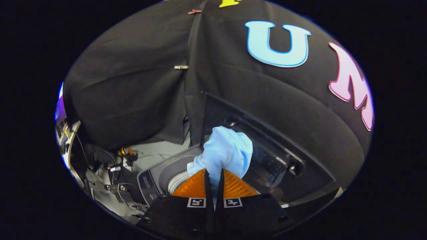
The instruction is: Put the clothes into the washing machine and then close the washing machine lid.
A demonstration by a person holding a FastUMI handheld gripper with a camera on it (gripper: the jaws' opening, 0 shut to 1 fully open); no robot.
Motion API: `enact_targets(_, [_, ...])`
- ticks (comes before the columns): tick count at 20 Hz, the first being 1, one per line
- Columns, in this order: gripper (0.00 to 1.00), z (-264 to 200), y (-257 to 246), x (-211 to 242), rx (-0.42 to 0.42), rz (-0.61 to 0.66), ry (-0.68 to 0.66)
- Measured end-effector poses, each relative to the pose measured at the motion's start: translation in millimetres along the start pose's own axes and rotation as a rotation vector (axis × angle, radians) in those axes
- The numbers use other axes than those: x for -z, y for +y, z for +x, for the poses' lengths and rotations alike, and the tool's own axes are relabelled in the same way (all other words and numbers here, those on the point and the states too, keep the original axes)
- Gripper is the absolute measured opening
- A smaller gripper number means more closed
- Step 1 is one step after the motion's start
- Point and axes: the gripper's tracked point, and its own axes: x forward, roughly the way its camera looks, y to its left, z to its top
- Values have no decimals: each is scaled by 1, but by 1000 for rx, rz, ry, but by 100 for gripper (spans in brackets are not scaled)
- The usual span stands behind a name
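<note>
One pale blue cloth garment (224,151) is pinched in the tongs (214,178) above the grey top-loading washing machine's drum opening (176,181); dark raised lid (267,146) not yet closed.

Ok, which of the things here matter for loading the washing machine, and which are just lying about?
Part of the job:
- light blue cloth, pinched between the fingers of the gripper
- washing machine, drum opening just below the cloth
- its lid, standing open behind

Just lying about:
- cables and small gear on the floor beside the machine
</note>
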Motion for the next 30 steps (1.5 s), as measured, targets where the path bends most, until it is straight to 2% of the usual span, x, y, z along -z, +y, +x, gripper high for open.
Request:
enact_targets(5, [5,17,15,43,-43,-15,170])
enact_targets(10, [5,20,13,50,-41,-18,196])
enact_targets(14, [11,20,11,50,-50,15,190])
enact_targets(15, [15,19,15,44,-74,36,169])
enact_targets(19, [97,11,20,22,-117,64,83])
enact_targets(22, [99,3,30,10,-151,50,37])
enact_targets(27, [99,-16,41,-28,-207,28,-129])
enact_targets(30, [99,-30,34,-57,-189,27,-265])
